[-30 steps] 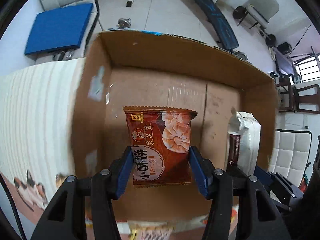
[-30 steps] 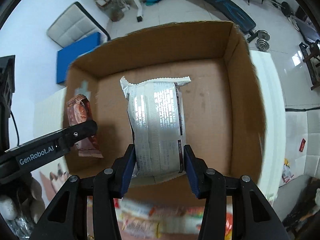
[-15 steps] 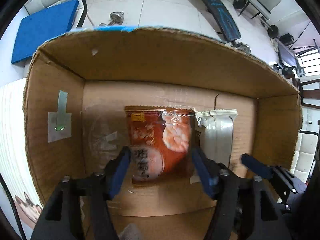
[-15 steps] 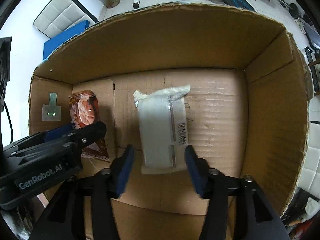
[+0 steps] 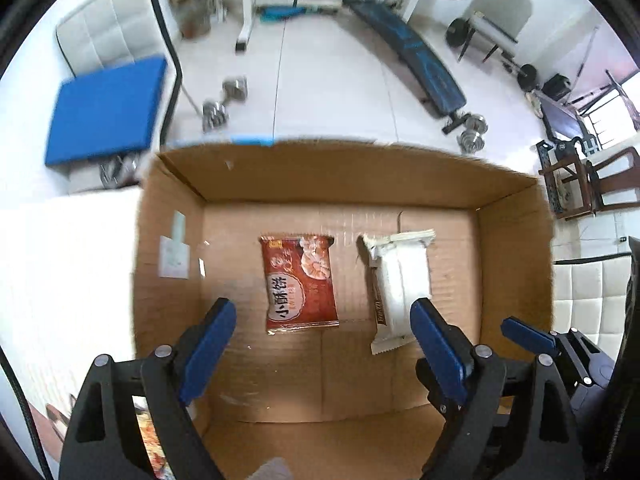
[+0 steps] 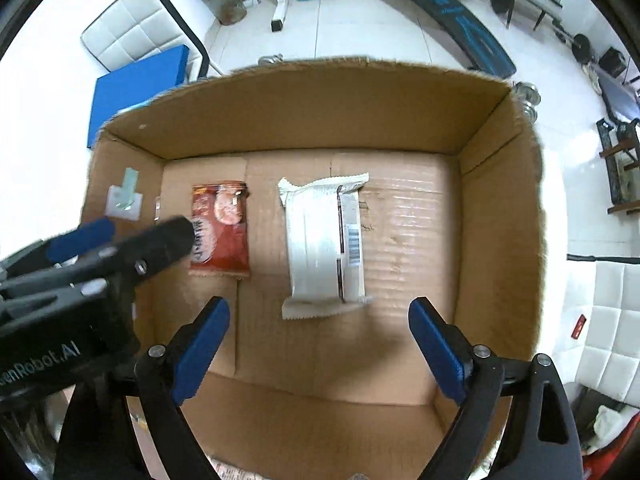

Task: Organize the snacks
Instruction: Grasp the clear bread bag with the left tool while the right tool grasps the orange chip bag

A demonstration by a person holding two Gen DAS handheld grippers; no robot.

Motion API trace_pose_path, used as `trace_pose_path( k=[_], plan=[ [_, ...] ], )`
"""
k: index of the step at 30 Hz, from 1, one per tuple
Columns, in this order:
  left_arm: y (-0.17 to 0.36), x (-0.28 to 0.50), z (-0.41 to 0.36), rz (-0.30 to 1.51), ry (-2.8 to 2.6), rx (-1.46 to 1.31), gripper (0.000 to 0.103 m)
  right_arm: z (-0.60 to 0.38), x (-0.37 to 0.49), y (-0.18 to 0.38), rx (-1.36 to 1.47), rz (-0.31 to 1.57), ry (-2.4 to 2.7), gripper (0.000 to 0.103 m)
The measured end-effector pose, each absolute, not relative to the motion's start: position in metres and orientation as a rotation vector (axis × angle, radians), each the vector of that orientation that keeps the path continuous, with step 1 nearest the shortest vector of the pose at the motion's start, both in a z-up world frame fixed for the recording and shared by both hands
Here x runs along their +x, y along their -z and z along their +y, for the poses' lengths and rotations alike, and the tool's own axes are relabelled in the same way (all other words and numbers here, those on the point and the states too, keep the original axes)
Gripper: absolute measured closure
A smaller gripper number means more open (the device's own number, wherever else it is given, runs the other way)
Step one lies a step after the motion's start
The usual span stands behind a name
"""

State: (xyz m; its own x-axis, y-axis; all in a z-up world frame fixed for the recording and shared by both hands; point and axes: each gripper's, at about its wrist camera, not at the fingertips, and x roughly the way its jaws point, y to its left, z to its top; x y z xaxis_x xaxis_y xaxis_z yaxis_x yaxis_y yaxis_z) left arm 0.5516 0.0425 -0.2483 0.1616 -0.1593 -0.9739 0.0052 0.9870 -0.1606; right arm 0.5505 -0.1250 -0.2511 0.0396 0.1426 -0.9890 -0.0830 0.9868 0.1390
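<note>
A red snack packet (image 5: 299, 282) lies flat on the floor of an open cardboard box (image 5: 344, 176). A white snack packet (image 5: 400, 288) lies to its right, apart from it. My left gripper (image 5: 322, 316) is open and empty, above the box, behind the red packet. In the right wrist view the white packet (image 6: 324, 240) and red packet (image 6: 222, 228) lie in the box (image 6: 304, 108). My right gripper (image 6: 319, 316) is open and empty, just behind the white packet. The left gripper's finger (image 6: 160, 240) covers part of the red packet.
The box stands on a white table (image 5: 68, 272). More snack packets show at the near edge below the box (image 5: 150, 440). Behind the table are a blue mat (image 5: 104, 108), dumbbells (image 5: 224, 100), a weight bench (image 5: 408, 52) and white chairs (image 6: 132, 32).
Both grippers let go of their packets, which now lie flat in the box. Both grippers opened wide and pulled back upward from the box.
</note>
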Motion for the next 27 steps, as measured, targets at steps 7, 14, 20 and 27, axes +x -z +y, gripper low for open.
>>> trace_pose_path(
  k=[7,14,20,27],
  plan=[
    [0.19,0.496,0.043,1.282,0.14,-0.093,0.014,-0.137,0.496,0.201,0.08,1.455,-0.203,0.009],
    [0.178,0.399,0.033,1.235,0.191,0.073,0.014,-0.162,0.401,0.203,0.044,1.562,-0.223,0.009],
    [0.244,0.315,-0.005,1.326,0.316,0.407,0.014,-0.19,0.34,0.251,-0.118,1.711,-0.159,0.009],
    [0.323,0.24,-0.05,1.418,0.527,0.743,0.014,-0.219,0.318,0.292,-0.015,1.809,-0.093,0.009]
  ],
)
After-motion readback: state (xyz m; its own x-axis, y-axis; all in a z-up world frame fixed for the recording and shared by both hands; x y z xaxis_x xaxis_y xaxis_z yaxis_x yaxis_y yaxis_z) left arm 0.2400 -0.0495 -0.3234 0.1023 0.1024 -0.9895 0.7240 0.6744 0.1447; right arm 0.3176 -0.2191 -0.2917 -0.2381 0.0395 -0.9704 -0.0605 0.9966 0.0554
